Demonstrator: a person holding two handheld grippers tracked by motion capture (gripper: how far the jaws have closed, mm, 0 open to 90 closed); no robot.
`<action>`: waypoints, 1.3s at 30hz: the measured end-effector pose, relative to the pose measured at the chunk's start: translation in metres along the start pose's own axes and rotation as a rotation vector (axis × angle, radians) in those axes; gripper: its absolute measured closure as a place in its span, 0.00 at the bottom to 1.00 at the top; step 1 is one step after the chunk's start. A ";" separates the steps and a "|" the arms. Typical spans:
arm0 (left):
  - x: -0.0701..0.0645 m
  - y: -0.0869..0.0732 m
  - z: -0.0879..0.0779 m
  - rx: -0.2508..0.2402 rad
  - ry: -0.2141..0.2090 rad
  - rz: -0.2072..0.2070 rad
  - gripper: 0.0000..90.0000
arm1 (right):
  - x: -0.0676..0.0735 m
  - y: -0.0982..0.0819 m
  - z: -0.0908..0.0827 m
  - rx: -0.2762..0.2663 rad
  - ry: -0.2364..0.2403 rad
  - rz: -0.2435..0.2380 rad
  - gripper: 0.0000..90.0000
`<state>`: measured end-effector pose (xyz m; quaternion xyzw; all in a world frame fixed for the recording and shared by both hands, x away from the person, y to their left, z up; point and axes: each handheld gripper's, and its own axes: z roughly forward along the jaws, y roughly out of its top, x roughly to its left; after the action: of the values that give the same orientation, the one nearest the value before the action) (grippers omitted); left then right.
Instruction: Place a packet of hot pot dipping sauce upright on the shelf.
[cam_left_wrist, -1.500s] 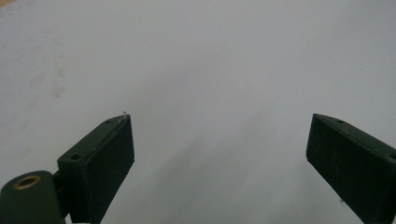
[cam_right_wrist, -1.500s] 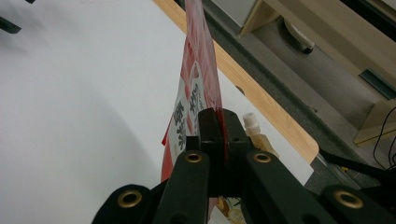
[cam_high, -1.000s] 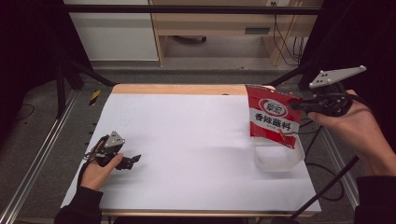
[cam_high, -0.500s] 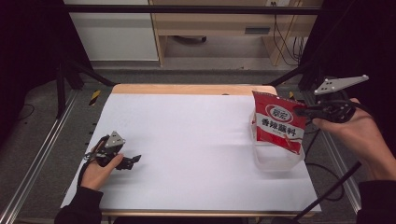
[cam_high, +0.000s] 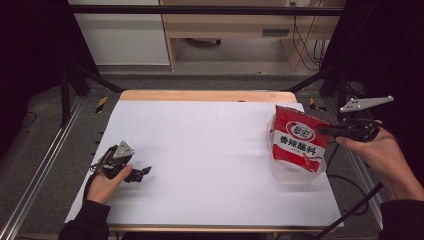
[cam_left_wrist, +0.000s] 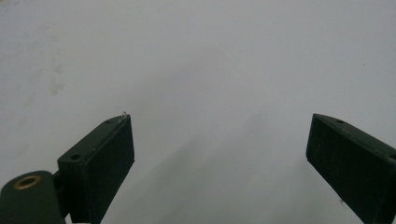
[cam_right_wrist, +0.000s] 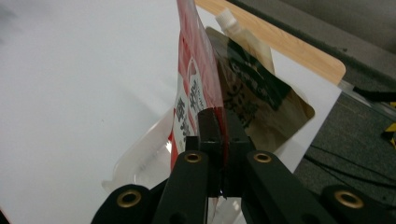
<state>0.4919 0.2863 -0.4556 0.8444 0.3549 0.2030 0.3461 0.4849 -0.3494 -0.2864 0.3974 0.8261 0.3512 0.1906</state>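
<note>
Your left tongs (cam_high: 142, 172) resting on the table (cam_high: 210, 150) at its near left, your right tongs (cam_high: 325, 131) at the far right, pouch (cam_high: 298, 142) upright between them, over a tub (cam_high: 295, 172), second pouch (cam_right_wrist: 261, 88) just behind.

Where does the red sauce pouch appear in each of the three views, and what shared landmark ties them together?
High view: the red sauce pouch hangs at right, above a clear plastic container, pinched by the right gripper.
Left gripper view: not in it; open jaws over the white table surface.
Right gripper view: pouch edge-on at centre, clamped between the jaws, a brown spouted pouch behind.
Shared landmark: the white table surface.
</note>
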 end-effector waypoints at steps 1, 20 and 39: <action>0.000 0.000 0.000 -0.001 0.000 0.000 0.09 | -0.002 -0.002 -0.001 0.012 -0.003 -0.001 1.00; -0.001 0.000 0.001 0.012 -0.001 0.008 0.09 | -0.015 -0.025 0.000 0.112 -0.024 0.046 0.77; 0.000 0.000 0.000 0.006 -0.004 0.006 0.09 | 0.004 0.036 0.028 0.175 -0.109 -0.021 0.24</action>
<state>0.4920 0.2862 -0.4560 0.8468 0.3524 0.2012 0.3439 0.5176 -0.3187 -0.2791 0.4224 0.8460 0.2537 0.2036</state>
